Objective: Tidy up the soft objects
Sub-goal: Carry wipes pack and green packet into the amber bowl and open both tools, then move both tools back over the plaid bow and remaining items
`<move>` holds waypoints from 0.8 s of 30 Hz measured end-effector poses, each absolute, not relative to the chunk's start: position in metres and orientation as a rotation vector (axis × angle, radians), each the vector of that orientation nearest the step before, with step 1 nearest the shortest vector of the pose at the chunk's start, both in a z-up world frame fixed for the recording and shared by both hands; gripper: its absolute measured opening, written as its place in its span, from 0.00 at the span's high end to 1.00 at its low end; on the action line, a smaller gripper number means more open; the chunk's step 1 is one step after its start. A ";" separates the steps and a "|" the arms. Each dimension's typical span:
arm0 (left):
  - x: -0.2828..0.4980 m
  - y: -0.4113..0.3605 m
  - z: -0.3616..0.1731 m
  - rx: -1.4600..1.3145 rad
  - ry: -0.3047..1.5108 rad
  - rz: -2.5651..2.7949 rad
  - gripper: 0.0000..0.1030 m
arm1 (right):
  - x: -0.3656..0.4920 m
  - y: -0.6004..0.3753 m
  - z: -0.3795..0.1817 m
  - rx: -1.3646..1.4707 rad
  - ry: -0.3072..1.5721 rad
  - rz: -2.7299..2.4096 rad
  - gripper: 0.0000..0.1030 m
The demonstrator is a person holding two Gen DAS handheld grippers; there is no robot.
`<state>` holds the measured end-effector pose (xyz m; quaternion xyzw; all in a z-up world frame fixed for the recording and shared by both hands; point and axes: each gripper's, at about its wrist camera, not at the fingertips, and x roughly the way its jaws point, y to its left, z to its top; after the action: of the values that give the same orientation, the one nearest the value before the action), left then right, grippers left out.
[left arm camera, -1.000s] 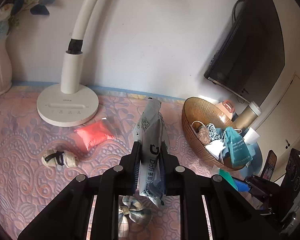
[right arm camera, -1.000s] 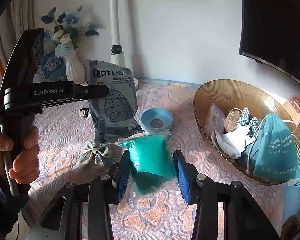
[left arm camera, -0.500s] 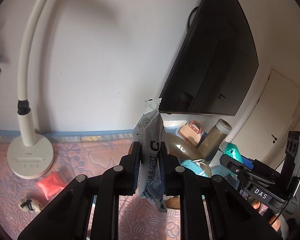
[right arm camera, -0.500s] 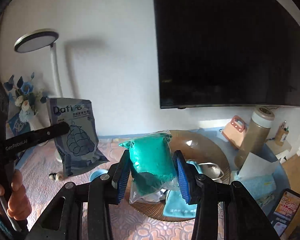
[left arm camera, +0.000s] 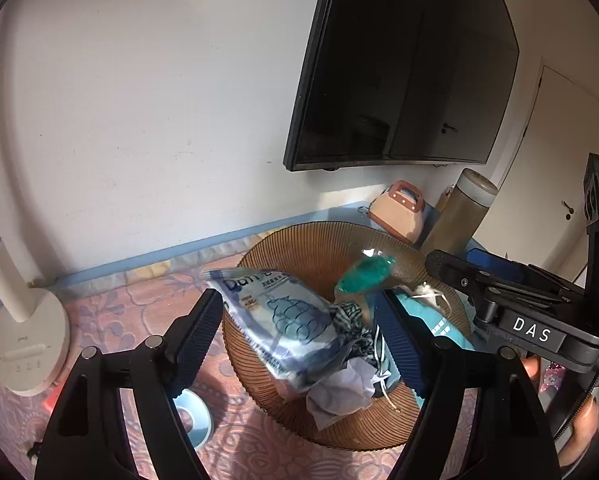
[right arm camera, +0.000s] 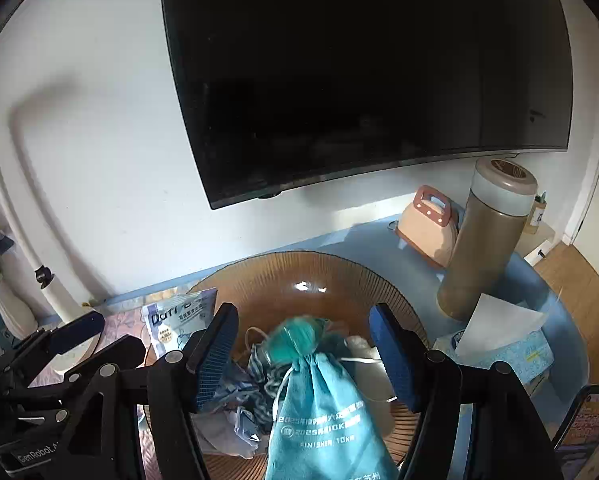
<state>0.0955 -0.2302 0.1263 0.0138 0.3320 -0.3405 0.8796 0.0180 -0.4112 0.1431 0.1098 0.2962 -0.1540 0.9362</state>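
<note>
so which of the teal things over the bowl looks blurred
The small teal pouch, blurred, above the brown bowl between the right gripper's open fingers. The teal drawstring bag below it is sharp, with readable print.

My left gripper and right gripper hang spread above the amber bowl, itself piled with soft items. Thermos and tissue box crowd its right; the lamp base blocks the left.

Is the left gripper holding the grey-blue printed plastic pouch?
No, the left gripper stands wide open, and the grey-blue printed plastic pouch lies beyond its fingers on the ribbed amber bowl.
</note>
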 end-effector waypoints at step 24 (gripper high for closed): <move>-0.020 0.022 0.145 -0.182 0.630 -0.405 0.01 | -0.065 -0.263 0.091 0.137 0.613 0.011 0.09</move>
<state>-0.0204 0.0218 0.1450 -0.0887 0.3073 -0.1975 0.9266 -0.0652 -0.2631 0.0912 0.0673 0.3015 0.0056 0.9511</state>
